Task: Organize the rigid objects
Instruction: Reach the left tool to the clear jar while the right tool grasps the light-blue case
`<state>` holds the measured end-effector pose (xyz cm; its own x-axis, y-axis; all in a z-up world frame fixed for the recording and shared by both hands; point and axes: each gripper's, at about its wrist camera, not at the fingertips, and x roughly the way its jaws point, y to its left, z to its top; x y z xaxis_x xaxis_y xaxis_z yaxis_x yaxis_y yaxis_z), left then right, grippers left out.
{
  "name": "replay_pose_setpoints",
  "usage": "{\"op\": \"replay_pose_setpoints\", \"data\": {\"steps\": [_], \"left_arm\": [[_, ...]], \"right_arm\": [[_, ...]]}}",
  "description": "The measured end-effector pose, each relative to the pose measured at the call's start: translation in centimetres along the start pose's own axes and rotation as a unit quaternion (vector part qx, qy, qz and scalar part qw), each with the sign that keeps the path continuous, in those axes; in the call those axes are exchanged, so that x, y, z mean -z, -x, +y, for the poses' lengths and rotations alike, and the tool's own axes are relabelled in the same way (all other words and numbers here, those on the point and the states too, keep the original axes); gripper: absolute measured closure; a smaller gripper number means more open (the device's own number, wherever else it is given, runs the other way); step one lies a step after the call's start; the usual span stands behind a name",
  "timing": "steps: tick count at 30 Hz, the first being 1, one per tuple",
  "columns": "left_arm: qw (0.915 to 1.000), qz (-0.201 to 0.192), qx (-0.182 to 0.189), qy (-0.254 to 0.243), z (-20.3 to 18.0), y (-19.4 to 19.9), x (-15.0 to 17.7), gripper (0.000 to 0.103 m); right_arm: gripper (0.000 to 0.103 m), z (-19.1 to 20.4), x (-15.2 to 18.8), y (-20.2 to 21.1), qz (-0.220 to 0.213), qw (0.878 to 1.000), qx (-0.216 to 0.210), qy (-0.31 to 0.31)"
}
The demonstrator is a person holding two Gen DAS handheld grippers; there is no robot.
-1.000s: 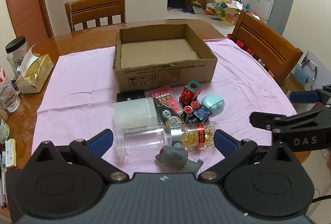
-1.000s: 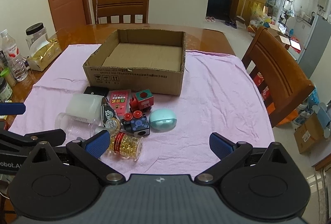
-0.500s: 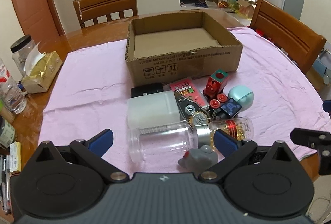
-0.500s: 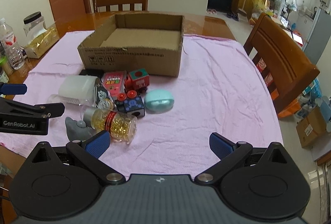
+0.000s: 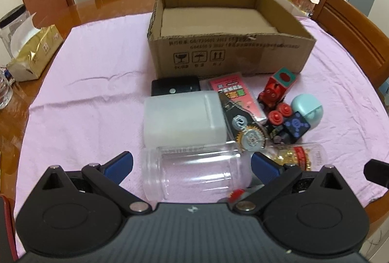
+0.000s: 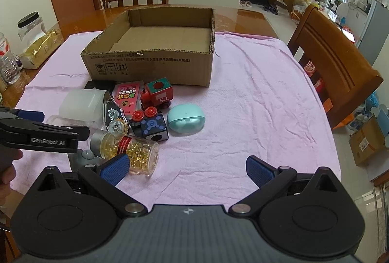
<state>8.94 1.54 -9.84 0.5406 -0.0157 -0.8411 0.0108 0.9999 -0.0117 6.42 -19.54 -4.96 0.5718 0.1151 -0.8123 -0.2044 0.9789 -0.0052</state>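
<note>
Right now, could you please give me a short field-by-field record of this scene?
surface: pink cloth over a wooden table
target container: cardboard box, open top, nothing visible inside
items outside box: clear jar lying on its side, frosted white container, capsule bottle, red toy train, mint case, all clustered in front of the box
left gripper: open, its fingers either side of the clear jar, not closed on it
right gripper: open, holding nothing
progress: no item visible in the box yet
</note>
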Motion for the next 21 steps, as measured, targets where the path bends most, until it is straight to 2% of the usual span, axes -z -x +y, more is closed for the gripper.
{"op": "replay_pose_setpoints", "data": {"steps": [5, 11, 21], "left_arm": [[0.9997, 0.012, 0.016, 0.013, 1.1, -0.3, 0.1, 0.001], [0.9998, 0.015, -0.008, 0.005, 2.5, -0.1, 0.1, 0.001], [0.9993, 0.026, 0.020, 0.017, 3.2, -1.0, -0.2, 0.001]], "right_arm": [[0.000, 0.1, -0.5, -1.0, 0.011, 1.000, 0.003, -0.001], [0.000, -0.1, -1.2, -2.4, 0.025, 1.000, 0.009, 0.001], [0.000, -0.7, -3.8, -4.9, 0.042, 0.998, 0.038, -0.008]]}}
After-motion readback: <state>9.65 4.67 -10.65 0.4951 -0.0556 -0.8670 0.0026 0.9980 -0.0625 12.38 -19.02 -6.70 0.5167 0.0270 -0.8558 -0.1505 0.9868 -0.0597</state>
